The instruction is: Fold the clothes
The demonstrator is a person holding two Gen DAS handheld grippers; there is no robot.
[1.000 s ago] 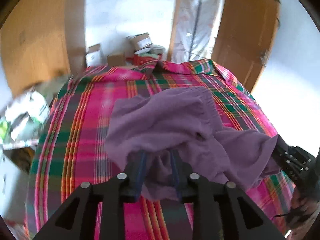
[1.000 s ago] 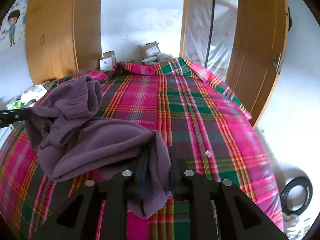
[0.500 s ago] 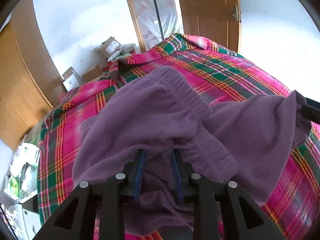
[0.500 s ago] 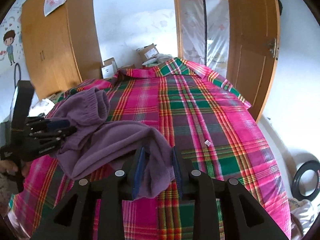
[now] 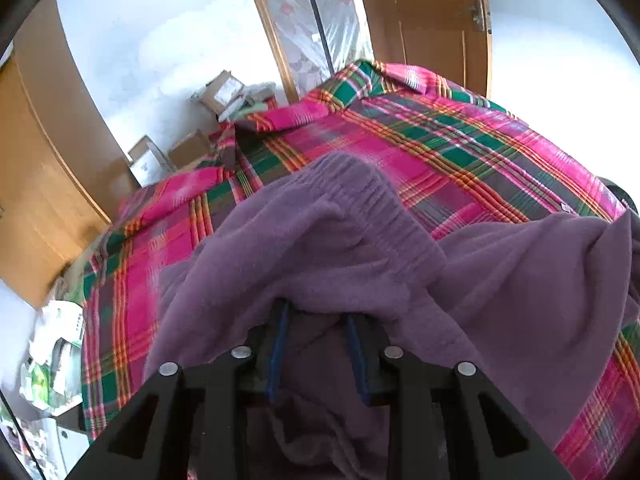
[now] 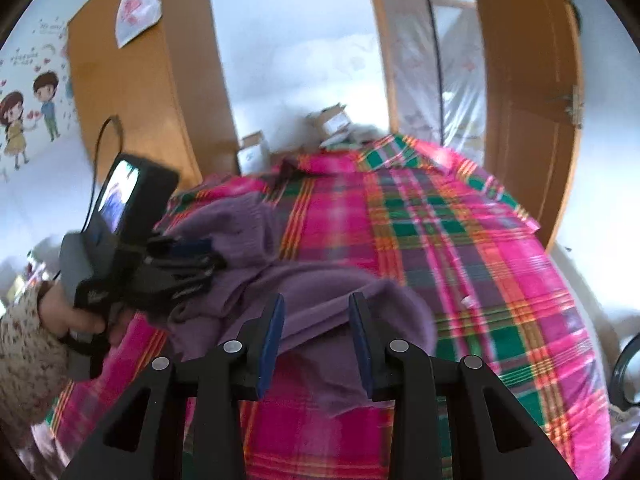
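Purple sweater (image 5: 320, 248) got lifted; left tool (image 5: 316, 320) grips its edge, right tool (image 6: 316, 320) now released, fabric slack between its fingers

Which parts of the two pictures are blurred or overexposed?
Left wrist view: the white wall is blown out, the bedspread is slightly smeared far off, and the purple garment is fairly sharp. Right wrist view: motion blur smears the bedspread and left gripper; the right gripper stays sharp.
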